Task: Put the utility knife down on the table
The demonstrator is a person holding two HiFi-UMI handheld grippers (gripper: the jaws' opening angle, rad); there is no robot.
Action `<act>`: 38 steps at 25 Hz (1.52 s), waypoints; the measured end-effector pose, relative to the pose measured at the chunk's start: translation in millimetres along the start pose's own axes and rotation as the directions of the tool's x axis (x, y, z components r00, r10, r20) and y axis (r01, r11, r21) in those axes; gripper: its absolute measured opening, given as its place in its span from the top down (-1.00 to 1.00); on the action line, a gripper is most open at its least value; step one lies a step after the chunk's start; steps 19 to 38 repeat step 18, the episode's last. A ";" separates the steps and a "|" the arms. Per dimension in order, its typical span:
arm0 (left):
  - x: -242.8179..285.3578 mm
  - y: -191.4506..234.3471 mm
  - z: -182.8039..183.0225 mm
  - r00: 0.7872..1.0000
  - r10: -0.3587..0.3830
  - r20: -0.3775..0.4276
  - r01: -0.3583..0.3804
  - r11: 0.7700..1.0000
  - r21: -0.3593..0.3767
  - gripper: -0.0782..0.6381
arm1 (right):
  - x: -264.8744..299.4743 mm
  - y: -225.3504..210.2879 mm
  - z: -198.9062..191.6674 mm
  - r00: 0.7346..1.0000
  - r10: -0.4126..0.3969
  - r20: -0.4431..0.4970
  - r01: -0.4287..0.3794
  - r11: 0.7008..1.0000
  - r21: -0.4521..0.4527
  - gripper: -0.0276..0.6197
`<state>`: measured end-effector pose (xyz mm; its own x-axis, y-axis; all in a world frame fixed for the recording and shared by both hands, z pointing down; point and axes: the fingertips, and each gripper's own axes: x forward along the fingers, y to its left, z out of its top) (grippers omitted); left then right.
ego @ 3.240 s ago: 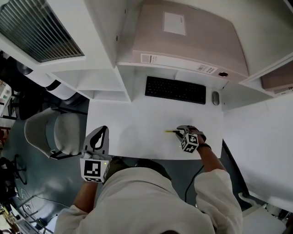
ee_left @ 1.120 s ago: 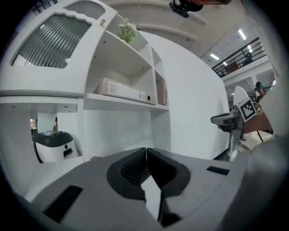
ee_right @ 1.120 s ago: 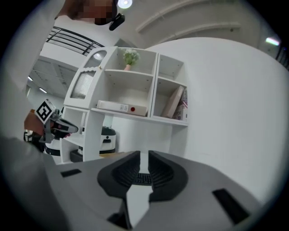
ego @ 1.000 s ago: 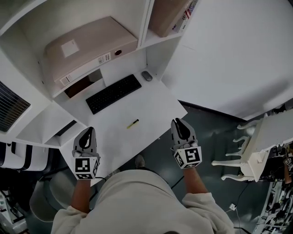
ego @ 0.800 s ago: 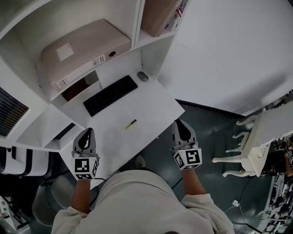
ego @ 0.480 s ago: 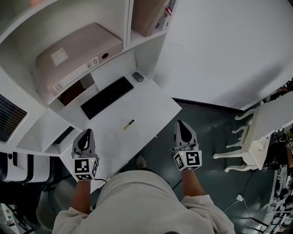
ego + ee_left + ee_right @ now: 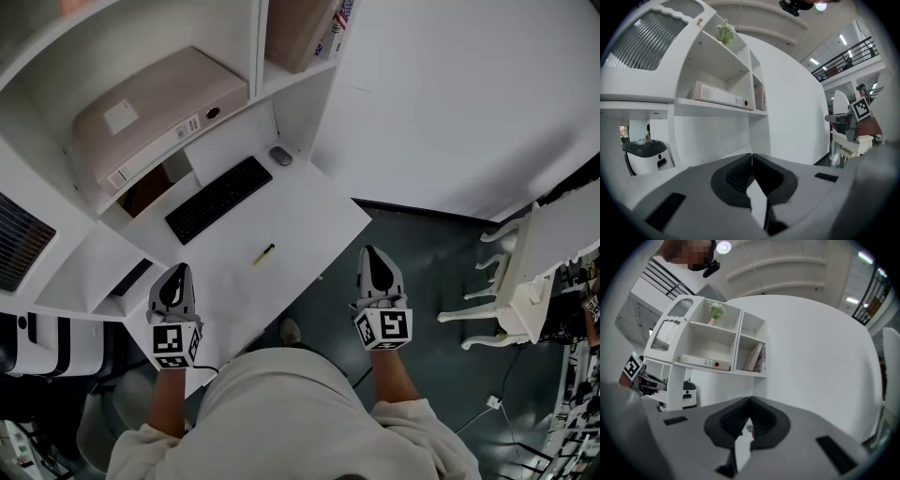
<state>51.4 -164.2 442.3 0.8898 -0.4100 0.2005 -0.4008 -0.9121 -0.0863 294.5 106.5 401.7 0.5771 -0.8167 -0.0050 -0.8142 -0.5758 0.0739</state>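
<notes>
The yellow and black utility knife (image 7: 262,254) lies flat on the white table (image 7: 309,220), near its front edge, with nothing touching it. My left gripper (image 7: 174,278) hovers at the table's front left corner, jaws shut and empty (image 7: 752,159). My right gripper (image 7: 374,263) is held off the table's right side, over the dark floor, well clear of the knife. Its jaws are also shut with nothing between them (image 7: 750,405).
A black keyboard (image 7: 218,198) and a grey mouse (image 7: 280,156) sit at the back of the table. Above them a shelf holds a beige binder (image 7: 155,114). A white ornate chair (image 7: 520,281) stands on the floor at the right.
The knife has been left on the table and my right gripper has drawn back off the table's edge and closed. The head view has swung a little; the left gripper stays put.
</notes>
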 end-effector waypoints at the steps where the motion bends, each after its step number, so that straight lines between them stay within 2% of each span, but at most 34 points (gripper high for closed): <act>1: -0.3 -0.1 0.0 1.000 0.000 -0.001 0.000 1.000 0.000 0.76 | 0.1 0.2 0.0 1.000 0.001 -0.001 -0.001 1.000 -0.001 0.91; 38: 4.1 1.9 0.4 1.000 0.007 -0.003 -0.007 1.000 0.000 0.76 | 9.3 1.4 -4.1 1.000 0.011 -0.007 -0.012 1.000 -0.007 0.91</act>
